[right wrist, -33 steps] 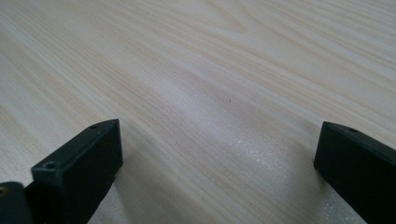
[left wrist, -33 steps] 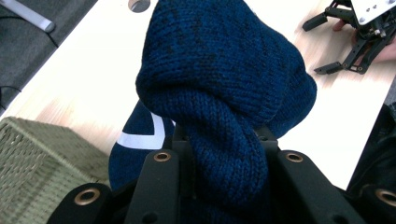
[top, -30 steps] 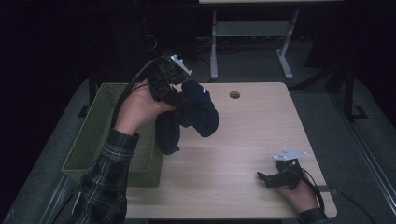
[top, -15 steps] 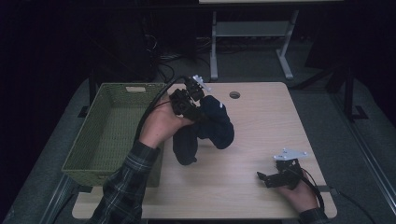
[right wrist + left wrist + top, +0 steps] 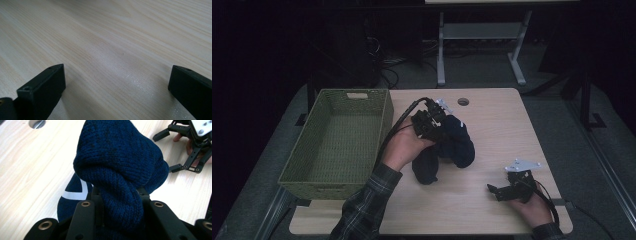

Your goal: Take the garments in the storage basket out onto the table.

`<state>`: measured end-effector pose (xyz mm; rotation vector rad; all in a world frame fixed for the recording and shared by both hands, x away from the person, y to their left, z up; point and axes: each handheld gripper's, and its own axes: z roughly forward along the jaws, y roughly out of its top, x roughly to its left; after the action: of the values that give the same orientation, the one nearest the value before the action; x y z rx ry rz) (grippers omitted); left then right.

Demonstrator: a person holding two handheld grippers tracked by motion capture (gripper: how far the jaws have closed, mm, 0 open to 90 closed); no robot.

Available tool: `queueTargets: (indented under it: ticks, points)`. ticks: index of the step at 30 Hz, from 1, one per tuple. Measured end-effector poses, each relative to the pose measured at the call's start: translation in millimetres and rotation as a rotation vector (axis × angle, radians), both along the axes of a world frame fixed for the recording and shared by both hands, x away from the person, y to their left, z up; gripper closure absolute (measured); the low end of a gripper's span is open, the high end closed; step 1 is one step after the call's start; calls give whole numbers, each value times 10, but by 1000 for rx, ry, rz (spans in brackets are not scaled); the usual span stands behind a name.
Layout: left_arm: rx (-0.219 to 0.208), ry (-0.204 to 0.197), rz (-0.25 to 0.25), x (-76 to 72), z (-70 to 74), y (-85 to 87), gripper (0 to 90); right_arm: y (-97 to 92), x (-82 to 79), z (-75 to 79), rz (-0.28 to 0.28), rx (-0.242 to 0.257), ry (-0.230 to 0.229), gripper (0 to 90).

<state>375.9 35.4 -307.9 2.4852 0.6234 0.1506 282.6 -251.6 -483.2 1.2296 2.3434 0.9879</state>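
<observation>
Basket (image 5: 337, 145) bare inside, left gripper (image 5: 434, 120) jaws clamping navy sock (image 5: 457, 145), right gripper (image 5: 507, 187) jaws wide apart.

I see a dim room: grey floor (image 5: 562, 107), pale metal table frame (image 5: 477, 37), tangled cables (image 5: 387, 65) behind.

In the left gripper view the navy knitted garment (image 5: 120, 170) covers the jaw tips, so the pads cannot be seen, and its white marking (image 5: 75, 192) is half hidden behind a fold; what kind of garment it is cannot be told. The bottom edge of the high view cuts off the plaid sleeve (image 5: 362, 210)
</observation>
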Motion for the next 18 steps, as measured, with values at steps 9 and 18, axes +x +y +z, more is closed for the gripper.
queueTargets:
  ticks: [9,18]
  points:
    - [-5,19,-11,-4,-250,-230,679,-1,1,0,1,-2,-1,7]
    - [4,20,-8,18,-388,-307,558,-1,0,0,1,-1,0,7]
